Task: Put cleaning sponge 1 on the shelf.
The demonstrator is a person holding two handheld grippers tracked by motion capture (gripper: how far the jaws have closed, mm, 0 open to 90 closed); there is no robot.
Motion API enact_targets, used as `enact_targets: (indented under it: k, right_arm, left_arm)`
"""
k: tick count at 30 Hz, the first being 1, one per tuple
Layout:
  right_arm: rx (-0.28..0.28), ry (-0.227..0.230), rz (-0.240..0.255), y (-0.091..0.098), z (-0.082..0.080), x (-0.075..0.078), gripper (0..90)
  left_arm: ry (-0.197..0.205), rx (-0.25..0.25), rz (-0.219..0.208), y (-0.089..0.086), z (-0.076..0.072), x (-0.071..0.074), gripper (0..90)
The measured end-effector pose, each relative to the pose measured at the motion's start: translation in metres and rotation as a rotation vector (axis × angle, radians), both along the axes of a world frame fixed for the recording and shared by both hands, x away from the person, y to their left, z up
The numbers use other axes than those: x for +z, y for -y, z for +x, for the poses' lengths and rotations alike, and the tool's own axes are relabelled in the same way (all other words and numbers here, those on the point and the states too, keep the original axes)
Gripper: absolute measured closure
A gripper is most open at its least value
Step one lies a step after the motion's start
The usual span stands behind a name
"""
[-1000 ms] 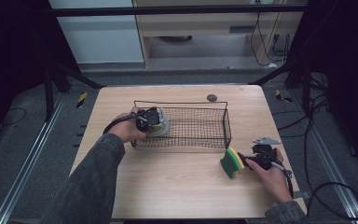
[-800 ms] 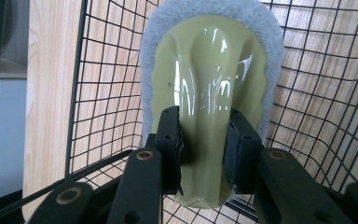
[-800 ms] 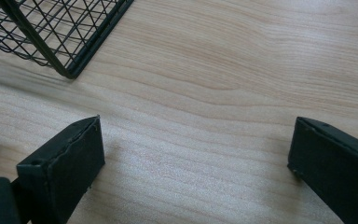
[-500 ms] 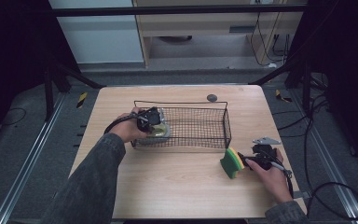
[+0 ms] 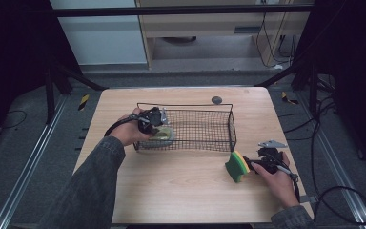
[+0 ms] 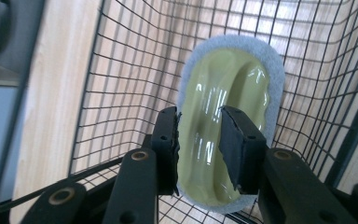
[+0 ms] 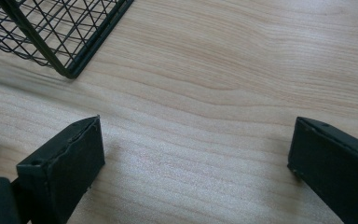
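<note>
Left gripper [image 6: 199, 144] clamps the yellow-grey scrub pad [image 6: 228, 84] lengthwise inside the wire basket [image 5: 219, 125]; right gripper [image 7: 196, 154] gapes beside the green sponge [image 5: 237, 166].

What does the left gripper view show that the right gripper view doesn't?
Left gripper view: the left gripper has its jaws closed on the glossy yellow-green top of a scrubber with a grey-blue pad, seen from inside the black wire basket.

Right gripper view: the right gripper has its jaws wide open with nothing between them, above bare wood, and the basket is seen from outside as just a corner.

Both: the wire basket and the light wooden table.
</note>
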State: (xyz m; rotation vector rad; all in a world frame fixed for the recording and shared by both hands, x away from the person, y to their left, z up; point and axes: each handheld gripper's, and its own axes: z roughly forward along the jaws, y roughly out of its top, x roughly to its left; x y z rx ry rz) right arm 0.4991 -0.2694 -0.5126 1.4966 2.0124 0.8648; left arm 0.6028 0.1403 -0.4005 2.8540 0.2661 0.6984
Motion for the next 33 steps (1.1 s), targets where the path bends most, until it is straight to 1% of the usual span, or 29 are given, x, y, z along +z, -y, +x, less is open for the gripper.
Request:
enact_targets:
  k: [4,6,11,13,16,17,18,21,24,26,28,31,33]
  right_arm:
    - [0.0,0.0,0.0,0.0,0.0,0.0,3.7]
    - [-0.001,0.0,0.0,0.0,0.0,0.0,3.7]
    - [0.0,0.0,0.0,0.0,0.0,0.0,3.7]
    - [-0.002,0.0,0.003,0.0,0.0,0.0,3.7]
    - [-0.001,0.0,0.003,0.0,0.0,0.0,3.7]
    - [-0.002,0.0,0.004,0.0,0.0,0.0,3.7]
    - [-0.001,0.0,0.003,0.0,0.0,0.0,3.7]
    - [-0.001,0.0,0.003,0.0,0.0,0.0,3.7]
    - [-0.002,0.0,0.003,0.0,0.0,0.0,3.7]
    - [-0.002,-0.001,0.003,0.0,0.0,0.0,3.7]
    - [-0.002,0.0,0.003,0.0,0.0,0.0,3.7]
    - [-0.003,-0.001,0.003,0.0,0.0,0.0,3.7]
    - [-0.003,-0.001,0.003,0.0,0.0,0.0,3.7]
  left_arm:
    - [0.013,-0.002,-0.004,0.0,-0.002,0.003,66.8]
    - [0.032,-0.003,-0.005,0.0,-0.003,0.005,66.4]
    - [0.06,0.005,-0.019,0.0,-0.005,0.01,65.8]
    - [0.077,0.013,-0.025,0.0,-0.007,0.013,65.0]
    - [0.103,0.02,-0.041,0.0,-0.009,0.017,60.8]
    - [0.111,0.026,-0.05,0.0,-0.011,0.019,57.9]
    - [0.131,0.03,-0.057,0.0,-0.012,0.021,54.6]
    - [0.159,0.047,-0.085,0.0,-0.016,0.024,43.4]
    - [0.173,0.08,-0.115,0.0,-0.02,0.025,29.0]
    - [0.163,0.104,-0.131,-0.001,-0.021,0.026,20.9]
    - [0.157,0.124,-0.16,-0.002,-0.022,0.028,15.8]
    - [0.145,0.157,-0.223,-0.006,-0.025,0.033,12.2]
    - [0.14,0.167,-0.256,-0.008,-0.028,0.036,10.3]
